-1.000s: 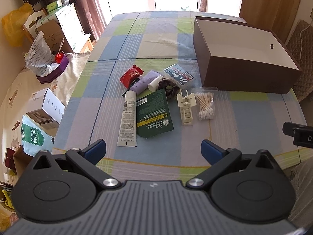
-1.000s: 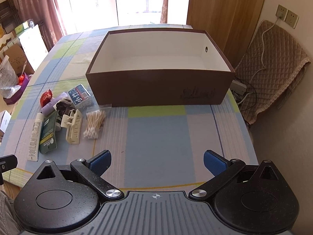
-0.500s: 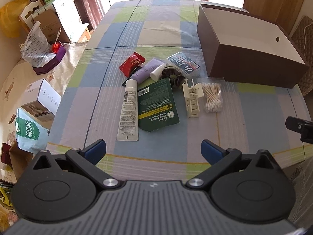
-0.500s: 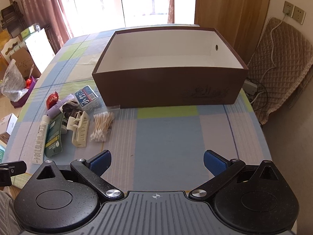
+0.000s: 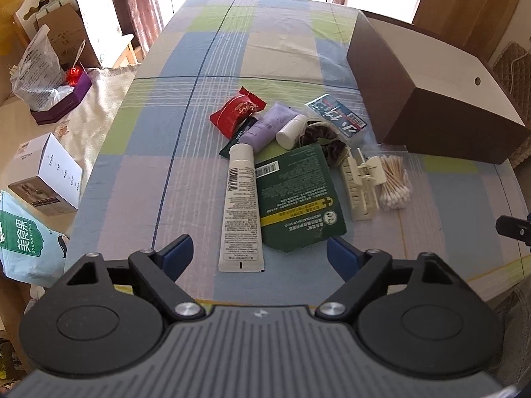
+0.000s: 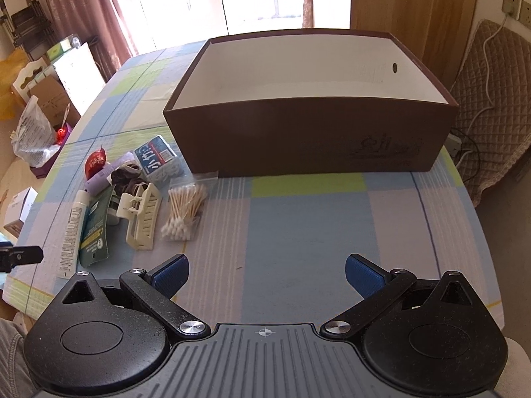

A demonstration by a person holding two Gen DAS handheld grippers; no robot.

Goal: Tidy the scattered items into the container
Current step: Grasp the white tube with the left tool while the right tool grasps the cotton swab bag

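Both grippers spread wide, empty: left gripper (image 5: 259,253) over white tube (image 5: 240,205) near table's (image 5: 212,66) near edge; right gripper (image 6: 267,273) faces empty brown box (image 6: 308,139). Items clustered just left of box.

the left tool (image 5: 257,253), jaws spread wide, is lower and nearer the scattered pile than a second ago: the white squeeze tube (image 5: 241,210) and dark green foil sachet (image 5: 297,197) now fill more of its view, and the tube's crimped end lies between the blue fingertips (image 5: 176,253). the right tool (image 6: 267,273), also wide apart, has moved in toward the brown cardboard box with white inside (image 6: 308,139), which looms larger above the checked worktop (image 6: 308,232).
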